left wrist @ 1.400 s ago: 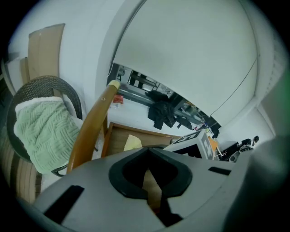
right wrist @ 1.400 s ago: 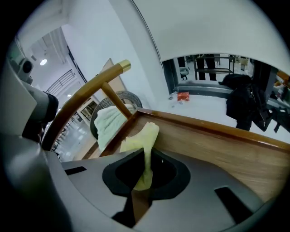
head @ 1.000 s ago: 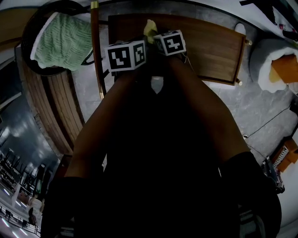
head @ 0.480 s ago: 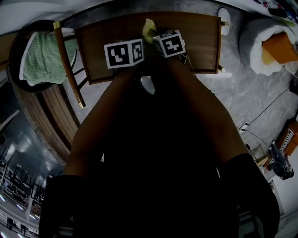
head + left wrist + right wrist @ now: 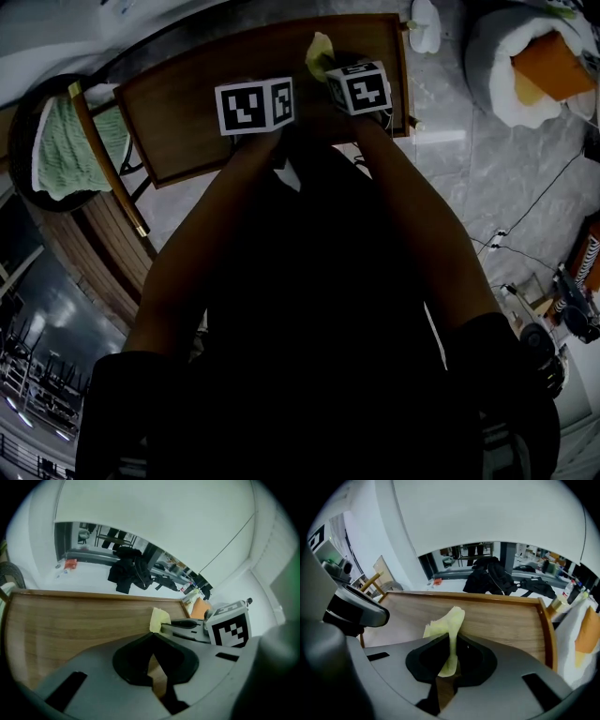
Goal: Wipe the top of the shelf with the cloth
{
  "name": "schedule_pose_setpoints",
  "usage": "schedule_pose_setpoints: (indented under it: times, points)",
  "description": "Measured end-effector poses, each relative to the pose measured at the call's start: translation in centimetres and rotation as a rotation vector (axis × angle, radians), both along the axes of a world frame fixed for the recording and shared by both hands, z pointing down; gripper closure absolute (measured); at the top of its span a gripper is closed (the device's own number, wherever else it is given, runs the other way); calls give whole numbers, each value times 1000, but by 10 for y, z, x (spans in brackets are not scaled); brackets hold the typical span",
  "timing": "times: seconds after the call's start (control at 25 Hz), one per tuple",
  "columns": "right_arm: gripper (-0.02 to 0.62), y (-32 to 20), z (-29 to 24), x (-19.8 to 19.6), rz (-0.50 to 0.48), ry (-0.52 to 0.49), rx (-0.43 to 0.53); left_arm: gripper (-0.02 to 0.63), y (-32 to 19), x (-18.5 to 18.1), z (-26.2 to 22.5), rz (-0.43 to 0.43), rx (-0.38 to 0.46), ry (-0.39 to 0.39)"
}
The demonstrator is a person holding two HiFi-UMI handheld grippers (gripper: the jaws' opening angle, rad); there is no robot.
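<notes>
Centrally, right tongs point(image 5: 451, 641) are pinching the yellow cloth point(image 5: 449, 620) over the wooden shelf top point(image 5: 506, 616); left tongs point(image 5: 153, 645) are hovering pressed together, empty.

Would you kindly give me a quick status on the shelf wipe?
Right hand-held gripper shut on cloth, over shelf top. Left hand-held gripper shut, empty. No obstacles seen.

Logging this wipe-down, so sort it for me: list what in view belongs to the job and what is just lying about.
Job: yellow cloth, pinched in the right claw; wooden shelf top.
Lying about: green knitted fabric; white cushion; black bags beyond the shelf.
</notes>
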State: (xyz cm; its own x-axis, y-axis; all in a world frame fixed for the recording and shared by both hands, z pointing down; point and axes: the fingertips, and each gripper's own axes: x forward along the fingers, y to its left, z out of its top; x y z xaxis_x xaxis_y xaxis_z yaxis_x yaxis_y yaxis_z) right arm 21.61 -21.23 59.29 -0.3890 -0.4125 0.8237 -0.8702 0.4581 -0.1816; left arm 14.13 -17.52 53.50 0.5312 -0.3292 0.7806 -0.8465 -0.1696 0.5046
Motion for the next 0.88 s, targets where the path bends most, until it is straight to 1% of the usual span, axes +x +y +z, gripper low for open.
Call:
schedule_pose_setpoints:
  times: [0.12, 0.24, 0.4, 0.52, 0.72, 0.8, 0.88]
  points:
    - [549, -4, 1, 29, 44, 26, -2, 595, -3, 13, 0, 14, 0, 1]
    - [549, -7, -2, 58, 83, 77, -9, 595, -7, 21, 0, 23, 6, 1]
    - [549, -11, -11, 98, 129, 178, -25, 595, -13, 24, -2, 27, 17, -3]
    - [549, -10, -13, 123, 172, 235, -38, 595, -13, 23, -4, 19, 20, -1]
    - [549, -12, -20, 135, 174, 316, -24, 595, -7, 15, -11, 5, 26, 2]
    - [549, -11, -21, 136, 212, 308, -14, 595, -2, 6, -15, 2, 31, 5]
    - [549, -9, -26, 127, 233, 273, 8, 595, 4, -10, -19, -4, 39, 6]
